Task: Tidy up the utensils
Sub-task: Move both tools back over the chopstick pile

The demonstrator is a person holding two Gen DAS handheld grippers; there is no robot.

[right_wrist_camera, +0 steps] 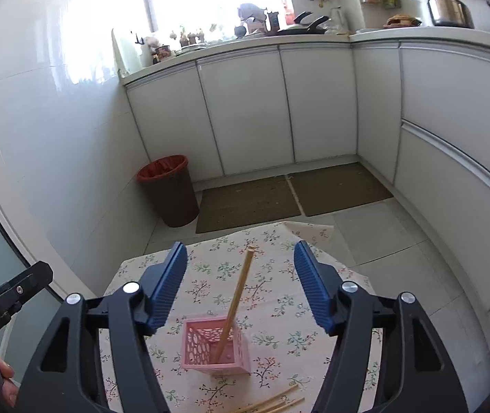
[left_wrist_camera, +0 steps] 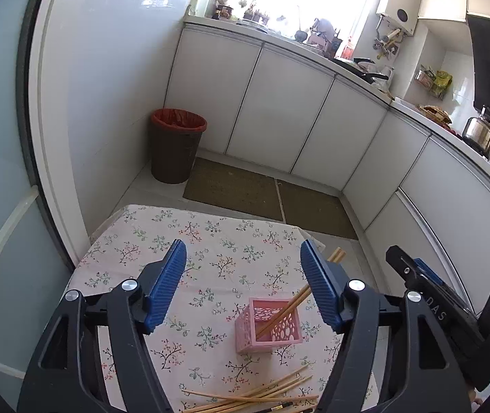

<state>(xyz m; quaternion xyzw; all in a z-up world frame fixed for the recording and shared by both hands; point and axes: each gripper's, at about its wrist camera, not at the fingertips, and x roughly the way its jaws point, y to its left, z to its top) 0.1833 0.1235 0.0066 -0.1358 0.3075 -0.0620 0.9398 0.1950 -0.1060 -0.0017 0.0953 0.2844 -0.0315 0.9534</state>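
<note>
I am holding both grippers tilted downward over a small table draped in a floral tablecloth [left_wrist_camera: 210, 227], looking along my fingers toward its far edge. My left gripper [left_wrist_camera: 243, 285] is hanging with its jaws spread wide; nothing is sitting between the blue pads [left_wrist_camera: 165, 289] and they are touching nothing. My right gripper [right_wrist_camera: 241, 285] is hanging the same way, jaws standing wide apart, pads clear of everything. In the left view my right gripper is showing just off the table's right edge; in the right view the left one is showing at the left, with fingers of my hand [right_wrist_camera: 6, 382] wrapping its handle.

A pink perforated holder [left_wrist_camera: 267, 327] is standing upright on the cloth, toward the near right part of the table. A pair of wooden chopsticks [right_wrist_camera: 236, 296] is leaning inside it, tips down in the box, tops slanting up and away toward the far right edge. In the right view the pair is rising through the gap between my right jaws without touching either pad.

A loose pile of chopsticks [left_wrist_camera: 262, 395] is lying scattered flat along the table's near edge, just in front of the holder and apart from it.
</note>
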